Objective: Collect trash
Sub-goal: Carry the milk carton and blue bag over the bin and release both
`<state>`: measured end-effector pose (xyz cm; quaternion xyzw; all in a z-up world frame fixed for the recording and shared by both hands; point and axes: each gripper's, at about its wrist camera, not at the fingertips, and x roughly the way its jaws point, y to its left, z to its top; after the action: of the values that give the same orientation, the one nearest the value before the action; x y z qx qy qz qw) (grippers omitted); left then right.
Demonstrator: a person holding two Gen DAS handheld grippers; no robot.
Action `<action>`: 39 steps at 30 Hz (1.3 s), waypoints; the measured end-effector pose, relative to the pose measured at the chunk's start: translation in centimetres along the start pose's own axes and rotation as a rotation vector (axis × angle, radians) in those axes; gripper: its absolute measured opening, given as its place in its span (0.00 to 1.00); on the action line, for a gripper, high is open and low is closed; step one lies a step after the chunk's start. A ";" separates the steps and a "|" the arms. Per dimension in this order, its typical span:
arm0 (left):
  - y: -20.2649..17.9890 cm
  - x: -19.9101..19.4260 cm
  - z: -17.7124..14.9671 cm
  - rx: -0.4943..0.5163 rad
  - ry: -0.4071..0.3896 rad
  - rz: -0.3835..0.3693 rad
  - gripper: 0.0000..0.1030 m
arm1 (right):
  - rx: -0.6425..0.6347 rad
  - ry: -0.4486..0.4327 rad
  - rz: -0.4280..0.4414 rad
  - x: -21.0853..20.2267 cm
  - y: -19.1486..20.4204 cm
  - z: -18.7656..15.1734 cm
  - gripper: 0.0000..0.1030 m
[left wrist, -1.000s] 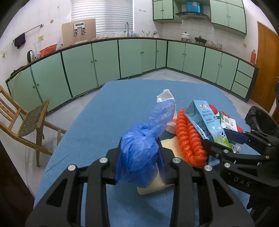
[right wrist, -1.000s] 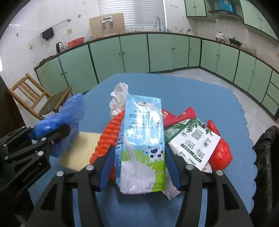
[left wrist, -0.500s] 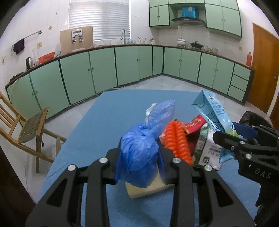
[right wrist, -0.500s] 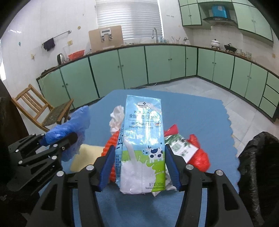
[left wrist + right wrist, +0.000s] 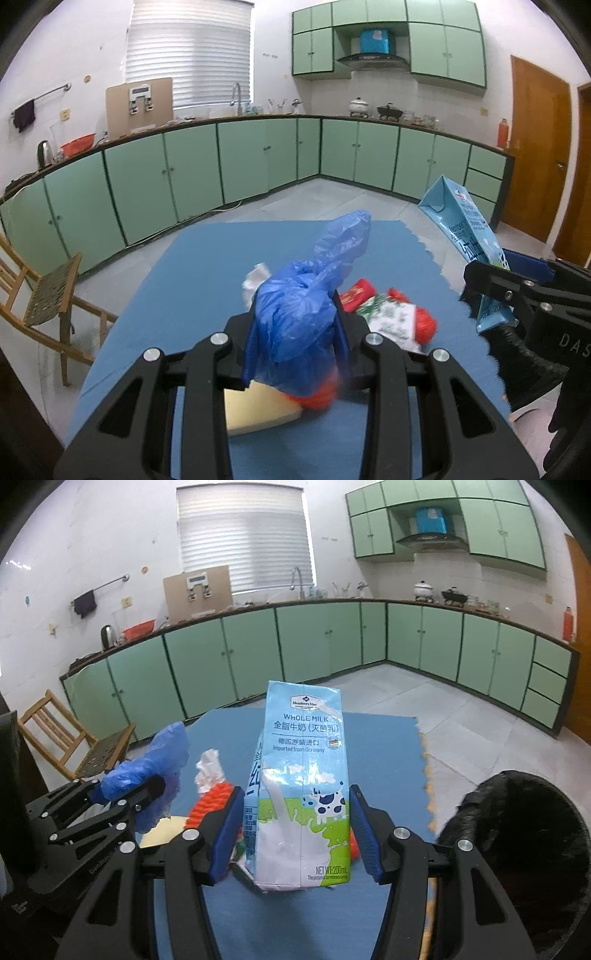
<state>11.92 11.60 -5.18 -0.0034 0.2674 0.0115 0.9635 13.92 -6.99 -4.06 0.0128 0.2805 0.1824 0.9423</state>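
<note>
My left gripper (image 5: pixel 295 332) is shut on a crumpled blue plastic bag (image 5: pixel 306 295), held above the blue table (image 5: pixel 184 280). My right gripper (image 5: pixel 297 830) is shut on an upright light-blue milk carton (image 5: pixel 303 775), also lifted off the table. The same carton (image 5: pixel 465 232) shows at the right of the left wrist view, the bag (image 5: pixel 155 771) at the left of the right wrist view. Below lie an orange ribbed piece (image 5: pixel 210 805), a yellow sponge (image 5: pixel 258 410), a white tissue (image 5: pixel 208 768), a green-white packet (image 5: pixel 391 321) and red wrappers (image 5: pixel 424 325).
A black bin bag (image 5: pixel 517 842) stands open at the table's right edge. A wooden chair (image 5: pixel 48 302) is on the floor to the left. Green cabinets (image 5: pixel 258 162) line the far walls, with a brown door (image 5: pixel 535 155) at the right.
Both grippers have risen with their loads: the bag and the carton now hang higher over the trash pile. The black bin bag has come further into the right wrist view.
</note>
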 end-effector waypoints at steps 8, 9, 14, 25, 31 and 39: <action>-4.5 0.4 0.9 0.038 -0.018 -0.072 0.31 | 0.027 -0.034 -0.070 -2.9 -3.9 -0.1 0.54; -5.2 0.4 0.9 0.043 -0.019 -0.080 0.31 | 0.032 -0.039 -0.082 -3.3 -4.5 -0.2 0.54; -8.5 0.9 1.5 0.072 -0.025 -0.135 0.31 | 0.058 -0.057 -0.136 -5.0 -7.5 -0.5 0.54; -17.7 2.6 2.4 0.158 -0.045 -0.272 0.31 | 0.131 -0.089 -0.290 -8.6 -15.7 -1.5 0.54; -22.9 4.3 2.5 0.195 -0.036 -0.344 0.31 | 0.183 -0.065 -0.370 -9.3 -20.9 -2.9 0.54; -29.4 7.3 1.6 0.238 -0.002 -0.412 0.31 | 0.229 -0.022 -0.434 -9.0 -26.8 -5.5 0.54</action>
<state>19.68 -17.64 -7.59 0.0555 0.2596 -0.2169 0.9394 13.02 -35.54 -7.39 0.0610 0.2852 -0.0575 0.9548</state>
